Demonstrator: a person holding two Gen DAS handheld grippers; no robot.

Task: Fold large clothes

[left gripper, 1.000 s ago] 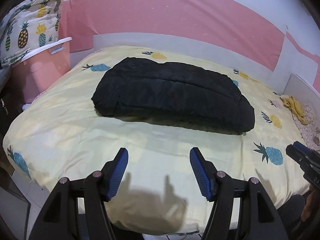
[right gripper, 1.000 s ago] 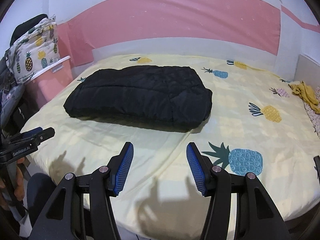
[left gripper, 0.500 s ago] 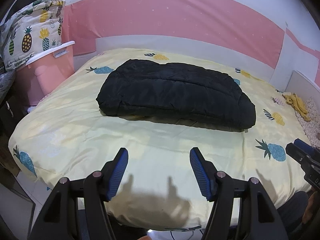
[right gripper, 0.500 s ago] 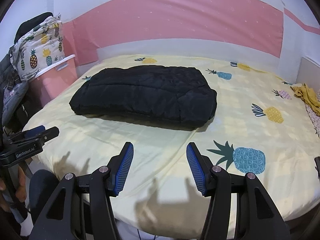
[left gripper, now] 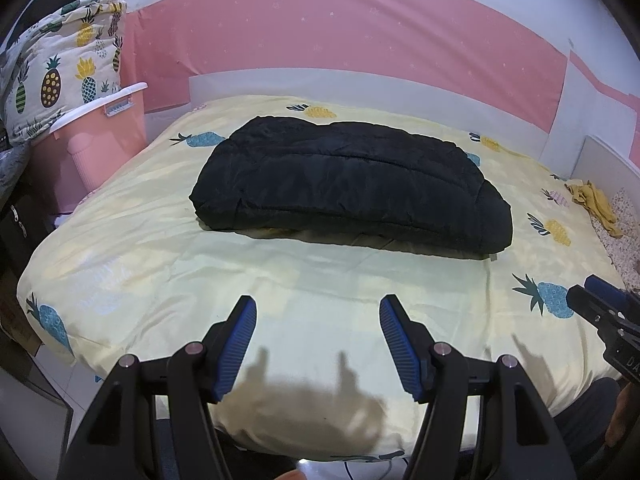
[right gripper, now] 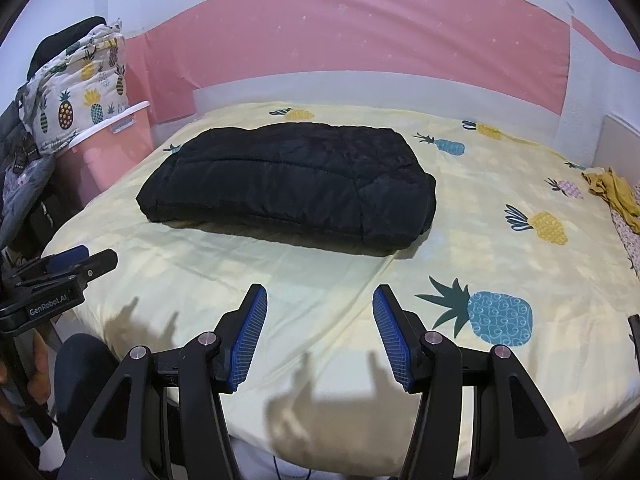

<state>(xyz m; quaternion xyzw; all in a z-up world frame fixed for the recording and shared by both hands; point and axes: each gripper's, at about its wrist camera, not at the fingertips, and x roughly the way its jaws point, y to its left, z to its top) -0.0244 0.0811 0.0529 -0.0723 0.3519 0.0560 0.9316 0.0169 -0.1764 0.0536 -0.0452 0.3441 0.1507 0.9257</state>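
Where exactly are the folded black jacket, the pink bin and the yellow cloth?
folded black jacket (left gripper: pixel 352 188): left wrist view, top middle.
pink bin (left gripper: pixel 96 136): left wrist view, front wall.
yellow cloth (right gripper: pixel 616 196): right wrist view, crumpled middle.

Folded black jacket lies on pineapple-print bed.

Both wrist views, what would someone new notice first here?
First, the black padded jacket, folded into a thick bundle in the middle of the yellow pineapple-print bed cover. Next, the left claw and right claw, both open and empty over the bed's near edge. Behind, a pink band runs along the wall.
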